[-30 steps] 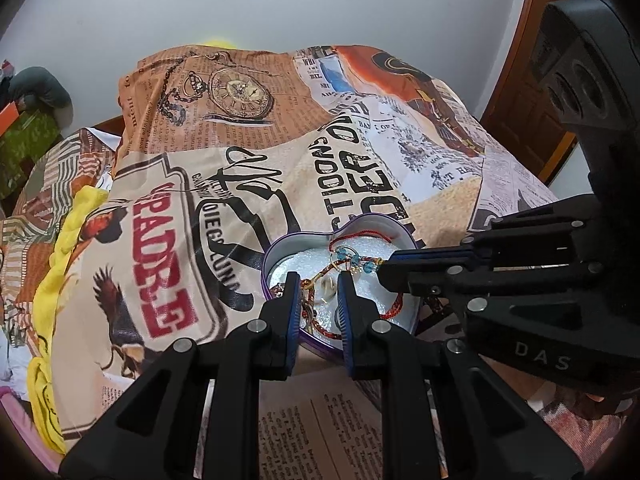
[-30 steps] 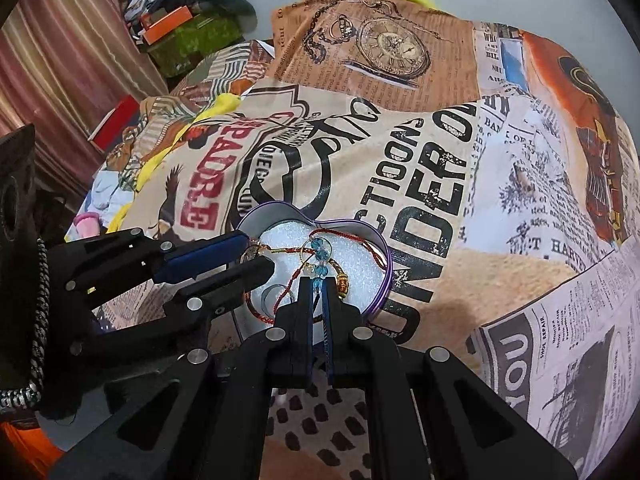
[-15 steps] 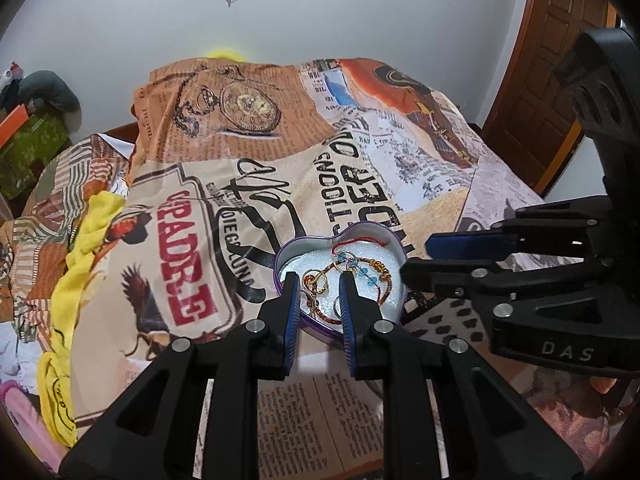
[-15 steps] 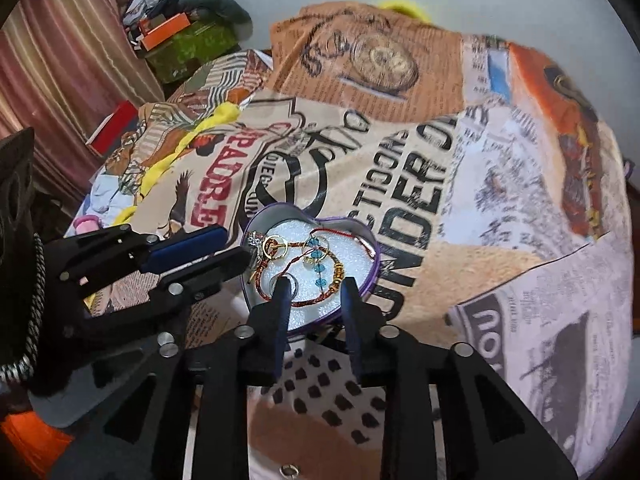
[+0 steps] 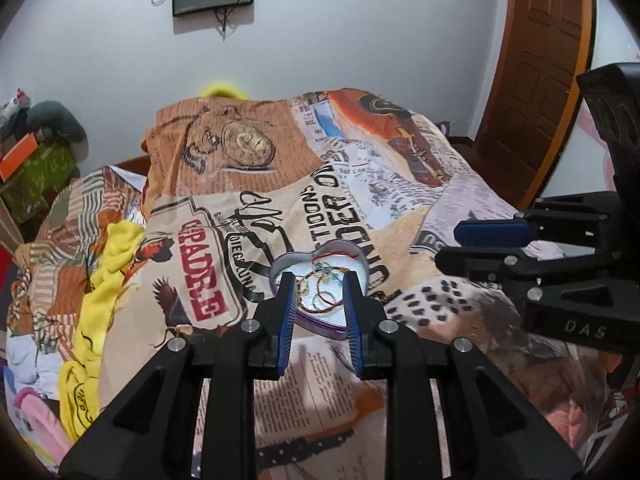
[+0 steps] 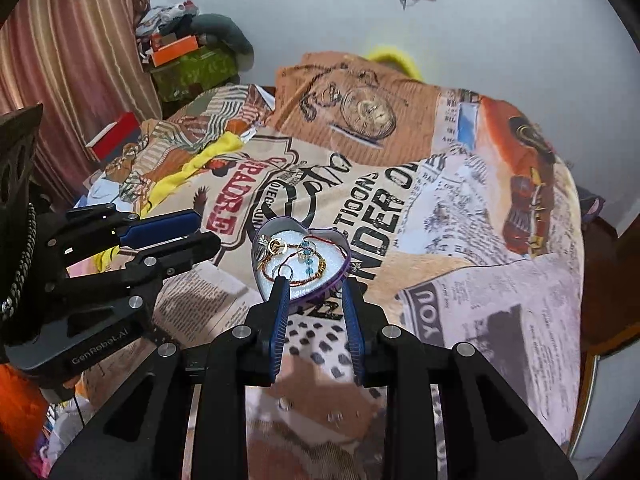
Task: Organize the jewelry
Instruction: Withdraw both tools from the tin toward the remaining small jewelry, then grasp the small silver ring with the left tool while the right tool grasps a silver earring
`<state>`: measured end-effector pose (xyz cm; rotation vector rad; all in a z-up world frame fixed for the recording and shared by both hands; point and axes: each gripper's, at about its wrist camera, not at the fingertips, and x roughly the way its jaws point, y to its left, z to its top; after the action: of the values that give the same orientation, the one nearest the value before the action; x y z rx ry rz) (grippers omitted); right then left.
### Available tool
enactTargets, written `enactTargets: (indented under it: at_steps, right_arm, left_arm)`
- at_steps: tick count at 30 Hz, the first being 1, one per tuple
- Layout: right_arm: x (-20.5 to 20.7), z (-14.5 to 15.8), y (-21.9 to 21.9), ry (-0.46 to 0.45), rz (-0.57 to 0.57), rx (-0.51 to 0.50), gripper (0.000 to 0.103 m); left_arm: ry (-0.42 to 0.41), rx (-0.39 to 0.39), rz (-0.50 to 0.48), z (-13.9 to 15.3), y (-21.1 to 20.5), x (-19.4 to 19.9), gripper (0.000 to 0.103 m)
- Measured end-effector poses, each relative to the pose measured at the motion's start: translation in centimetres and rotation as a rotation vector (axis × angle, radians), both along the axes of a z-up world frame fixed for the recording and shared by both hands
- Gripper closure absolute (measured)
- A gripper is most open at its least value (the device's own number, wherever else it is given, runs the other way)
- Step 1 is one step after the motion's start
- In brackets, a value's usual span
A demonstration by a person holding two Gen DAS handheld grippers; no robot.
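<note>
A purple heart-shaped tin (image 5: 354, 257) (image 6: 344, 270) lies on the printed bedspread. It holds a red thread bracelet with blue beads (image 6: 307, 255), gold rings (image 6: 277, 245) and other small jewelry (image 5: 320, 282). My left gripper (image 5: 319, 282) is open and empty, drawn back above the near side of the tin. My right gripper (image 6: 313, 289) is open and empty, also just short of the tin. Each gripper shows in the other's view, the right (image 5: 476, 242) and the left (image 6: 192, 228).
The bedspread (image 5: 360, 184) covers the whole bed. A yellow cloth (image 5: 104, 280) lies along its left side. Boxes and clothes (image 6: 188, 60) are piled by the curtain. A wooden door (image 5: 540, 60) stands at the right. Small loose pieces (image 6: 284, 403) lie on the cover near me.
My right gripper has opened and let the beaded bracelet fall into the tin. Both grippers have pulled back and up from the tin.
</note>
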<state>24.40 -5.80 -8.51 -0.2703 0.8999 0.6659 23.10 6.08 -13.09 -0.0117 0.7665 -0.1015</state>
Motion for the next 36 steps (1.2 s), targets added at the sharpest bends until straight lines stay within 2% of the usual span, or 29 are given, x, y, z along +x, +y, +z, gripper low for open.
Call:
enactTargets:
  at_steps: [3, 9, 14, 19, 27, 33, 36]
  right_arm:
    - [-0.8, 0.6, -0.9, -0.018, -0.008, 0.008, 0.079]
    - [-2.4, 1.4, -3.1, -0.057, -0.019, -0.002, 0.079]
    - [-3.6, 0.7, -4.4, -0.073, -0.029, -0.037, 0.079]
    - [-4.4, -1.0, -6.1, -0.049, -0.042, -0.074, 0.078]
    - [-4.8, -3.8, -7.7, 0.018, -0.069, -0.104, 0.078]
    - [-4.8, -5.1, -7.8, 0.063, -0.059, -0.09, 0.077]
    - [-4.7, -5.3, -7.8, 0.076, -0.057, -0.063, 0.068]
  left_arm:
    - [-0.018, 0.003, -0.013, 0.7, -0.8, -1.2, 0.071]
    - [-0.006, 0.001, -0.043, 0.5, -2.1, -2.5, 0.07]
    - [0.043, -0.009, -0.081, -1.1, -3.6, -3.0, 0.07]
    - [0.111, -0.015, -0.14, -3.6, -5.5, -3.4, 0.07]
    - [0.152, -0.011, -0.193, -6.0, -7.7, -3.0, 0.071]
    - [0.171, 0.003, -0.232, -6.9, -8.8, -2.3, 0.081]
    - [0.173, -0.002, -0.238, -7.2, -8.8, -2.0, 0.083]
